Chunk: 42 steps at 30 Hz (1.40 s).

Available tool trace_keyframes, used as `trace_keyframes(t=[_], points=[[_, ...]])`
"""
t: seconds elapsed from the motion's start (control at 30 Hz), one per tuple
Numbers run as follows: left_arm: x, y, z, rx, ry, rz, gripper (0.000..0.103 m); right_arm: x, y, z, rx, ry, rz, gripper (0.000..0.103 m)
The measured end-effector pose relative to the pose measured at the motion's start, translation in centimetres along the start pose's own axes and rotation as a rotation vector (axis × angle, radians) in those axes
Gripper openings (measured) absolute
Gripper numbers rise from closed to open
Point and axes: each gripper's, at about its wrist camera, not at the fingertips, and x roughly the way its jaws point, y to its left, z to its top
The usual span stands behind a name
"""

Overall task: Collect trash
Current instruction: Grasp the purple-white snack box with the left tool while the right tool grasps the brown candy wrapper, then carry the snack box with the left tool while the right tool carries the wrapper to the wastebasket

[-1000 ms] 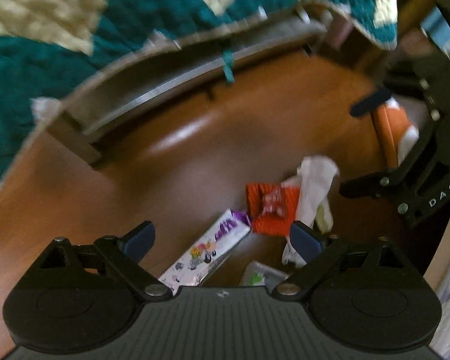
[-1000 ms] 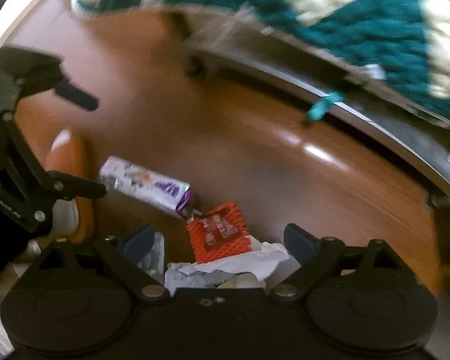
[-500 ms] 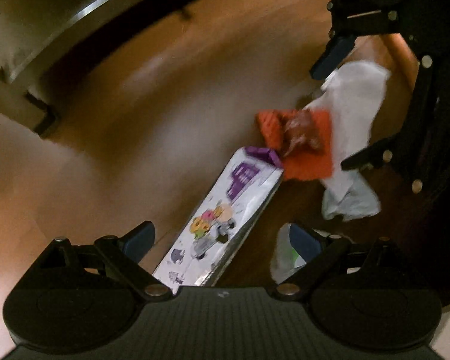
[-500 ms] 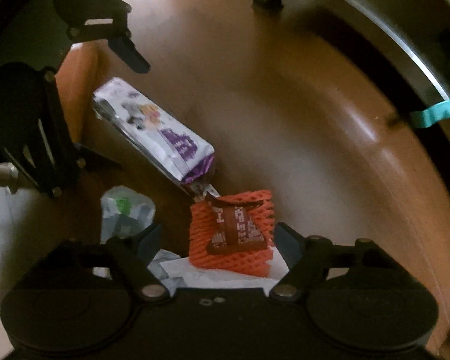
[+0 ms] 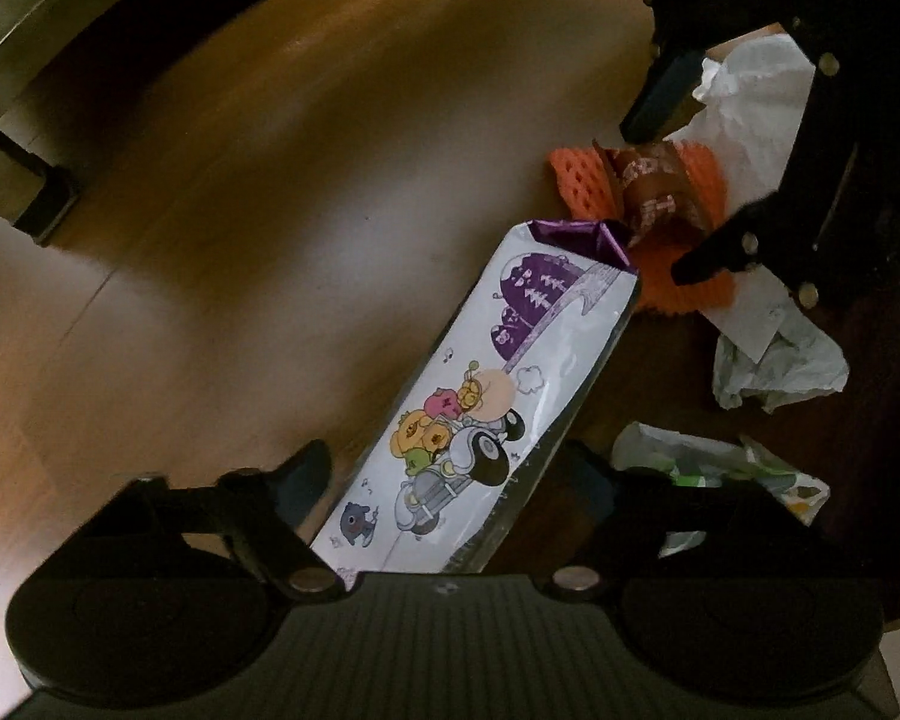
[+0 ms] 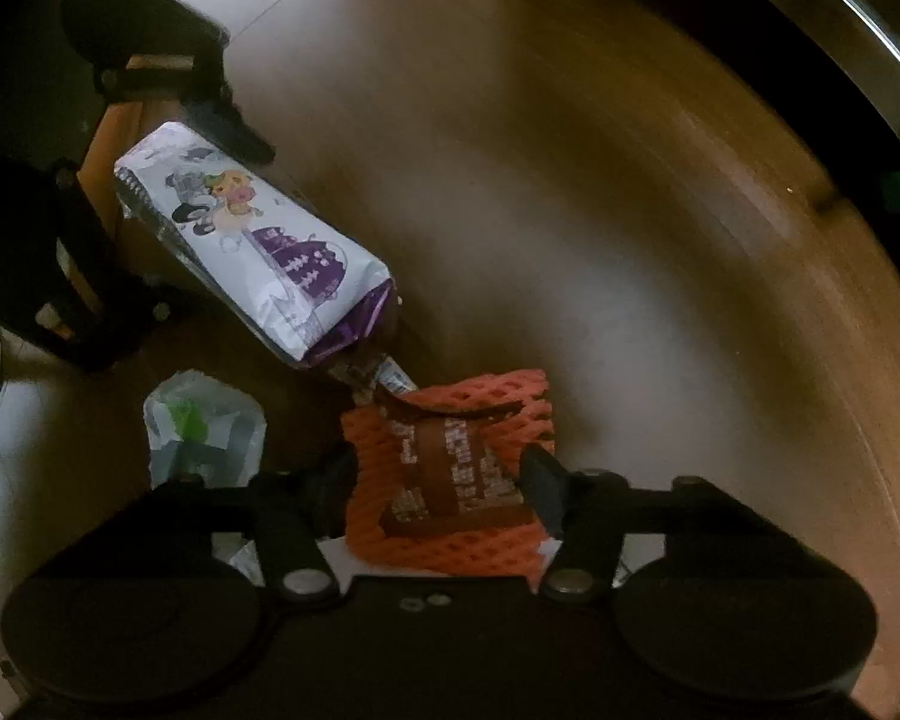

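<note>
Trash: left claw (image 5: pixel 450 480) closing around cartoon packet (image 5: pixel 486 396), right claw (image 6: pixel 444 474) closing around orange net (image 6: pixel 450 480).

Right gripper (image 6: pixel 441 480) closing around an orange foam net (image 6: pixel 450 480) on the wooden floor (image 6: pixel 600 240).

The net, with a brown wrapper (image 6: pixel 450 480) on it, sits between the jaws at lower centre. A white and purple cartoon packet (image 6: pixel 252 246) lies at upper left, the left gripper (image 6: pixel 150 192) over its far end. A crumpled clear bag (image 6: pixel 204 426) is at lower left.
</note>
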Motion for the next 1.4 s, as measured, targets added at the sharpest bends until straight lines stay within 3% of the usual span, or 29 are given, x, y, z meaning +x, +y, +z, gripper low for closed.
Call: trace_keyframes(t=[0.1,0.27,0.67,1.0,1.4], points=[[0.2,0.2,0.0,-0.024,-0.002,-0.008,0.058,-0.2,-0.4,0.2,0.022,-0.002,-0.005,0.041],[-0.4,0.3,-0.2,-0.045,-0.01,-0.025,0.047,-1.3,-0.4,0.0,0.05,-0.024,-0.015,0.034],[-6.2,-0.3,0.2,-0.166,-0.071,-0.046,0.042,-9.3,0.4,-1.4,0.165,-0.136,-0.049,0.031],[-18.2,-0.1,0.8,-0.24,-0.2,0.023,0.041,-20.5,2.3,-3.9,0.282,-0.31,-0.067,0.03],[-33.0,-5.6,1.0,-0.309,-0.401,0.154,0.041,-34.2,7.3,-7.9,0.324,-0.53,-0.152,0.03]])
